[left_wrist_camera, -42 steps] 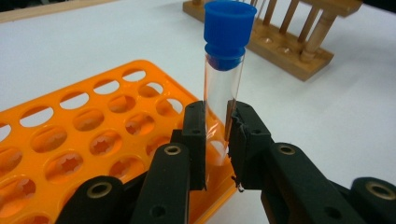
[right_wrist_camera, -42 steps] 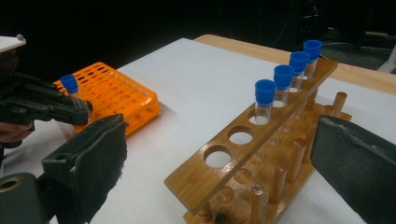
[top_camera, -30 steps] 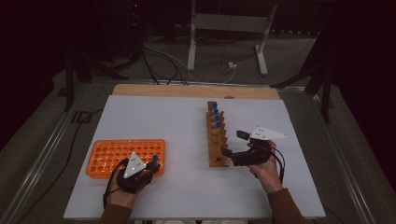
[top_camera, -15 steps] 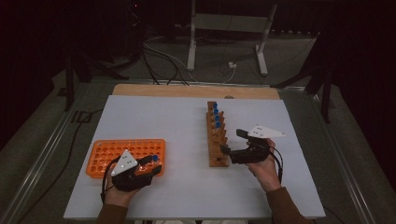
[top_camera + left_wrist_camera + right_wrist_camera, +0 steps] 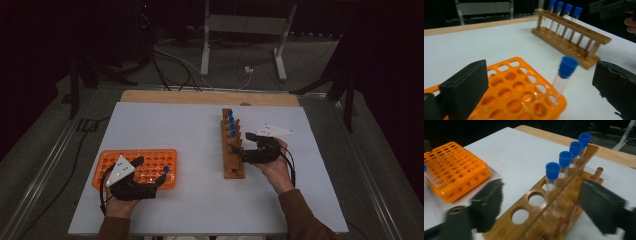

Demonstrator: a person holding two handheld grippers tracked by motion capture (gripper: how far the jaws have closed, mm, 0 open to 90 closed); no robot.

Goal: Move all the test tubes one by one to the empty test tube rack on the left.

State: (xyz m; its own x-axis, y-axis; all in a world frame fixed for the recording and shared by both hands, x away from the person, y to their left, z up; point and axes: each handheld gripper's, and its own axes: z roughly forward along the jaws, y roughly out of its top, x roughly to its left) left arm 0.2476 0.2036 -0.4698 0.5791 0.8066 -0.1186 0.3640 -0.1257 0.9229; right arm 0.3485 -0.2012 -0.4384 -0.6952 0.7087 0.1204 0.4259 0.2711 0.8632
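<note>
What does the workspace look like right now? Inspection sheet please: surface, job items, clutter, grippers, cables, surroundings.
Surface: white tabletop, wooden strip along the far edge.
Job's things: orange plastic grid rack with one blue-capped clear tube standing in a corner hole; long wooden tube rack with four blue-capped tubes at its far end, near holes empty.
Clutter: nothing seen.
Grippers: left hand-held gripper open, jaws have just been opening, clear of the tube between them; right hand-held gripper open astride the wooden rack, jaws have just been closing, gripping nothing.
Cables: black cable trails from left gripper.
Surroundings: dark floor, loose cables, metal stand.
</note>
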